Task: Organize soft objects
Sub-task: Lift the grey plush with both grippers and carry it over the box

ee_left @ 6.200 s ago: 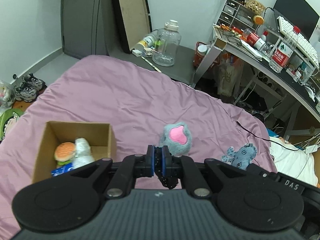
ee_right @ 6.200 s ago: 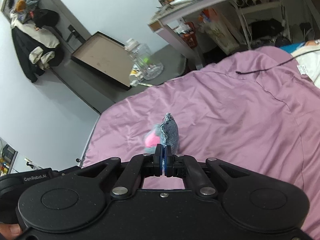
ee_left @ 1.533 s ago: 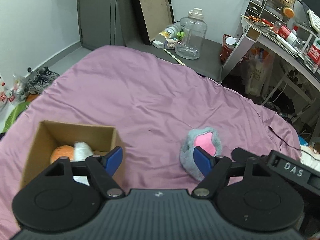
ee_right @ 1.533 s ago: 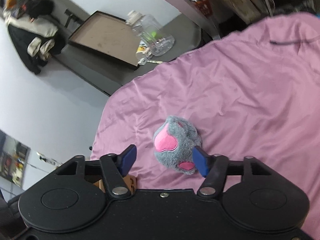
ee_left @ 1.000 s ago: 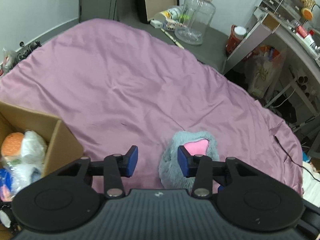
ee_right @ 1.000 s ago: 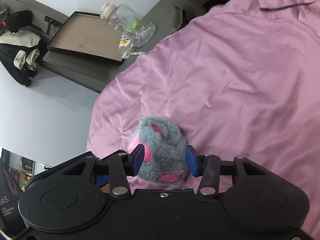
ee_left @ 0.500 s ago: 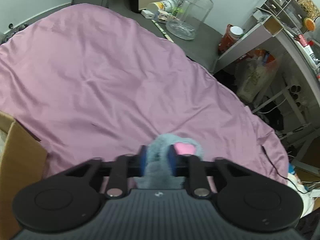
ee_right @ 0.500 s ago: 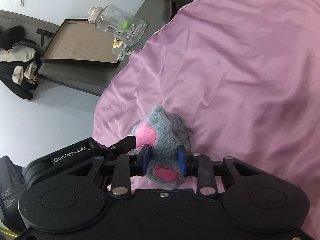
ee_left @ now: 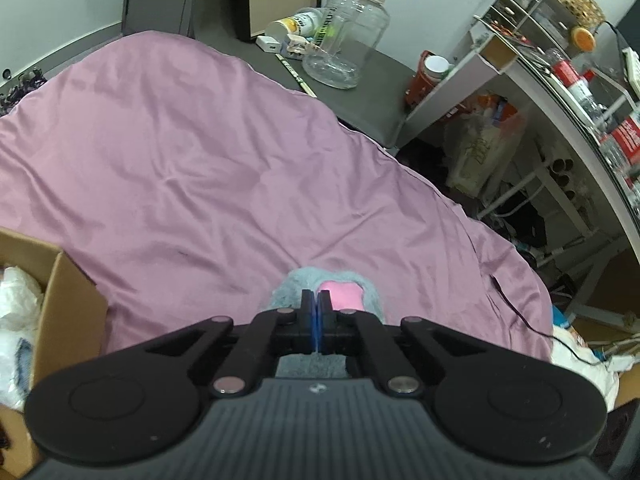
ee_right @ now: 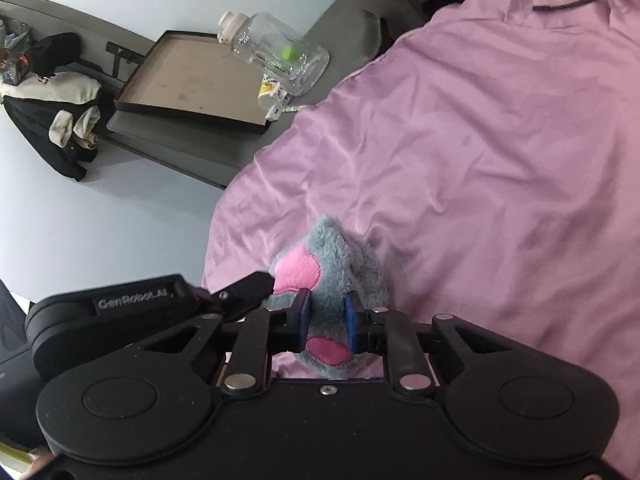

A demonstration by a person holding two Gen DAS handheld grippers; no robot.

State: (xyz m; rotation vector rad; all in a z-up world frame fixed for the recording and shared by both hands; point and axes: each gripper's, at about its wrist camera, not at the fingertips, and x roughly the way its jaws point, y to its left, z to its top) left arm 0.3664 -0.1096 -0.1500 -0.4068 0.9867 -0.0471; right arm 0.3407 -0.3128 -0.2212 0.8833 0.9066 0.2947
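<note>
- The left gripper (ee_left: 317, 322), low centre of its view, is pinched fully together on a thin fold of the plush (ee_left: 340, 294), a grey toy with pink patches lying on the sheet (ee_left: 192, 160).
- The right gripper (ee_right: 326, 320), low centre of its view, has its jaws closing on the plush body, fur bulging between the pads (ee_right: 303, 312).
- To do this well, I judge both grips should bite deep into the fur before lifting; the left's hold looks shallow and may slip.
- The box (ee_left: 72, 308), at the left edge of the left view, already holds soft things and seems the likely target; its near wall stands in the way, so the plush would need to go over it.
- Farther off: a clear jug (ee_left: 348, 40) upper centre, a cluttered desk (ee_left: 568, 112) at right, and a black cable (ee_left: 516, 312) on the sheet's right edge.
</note>
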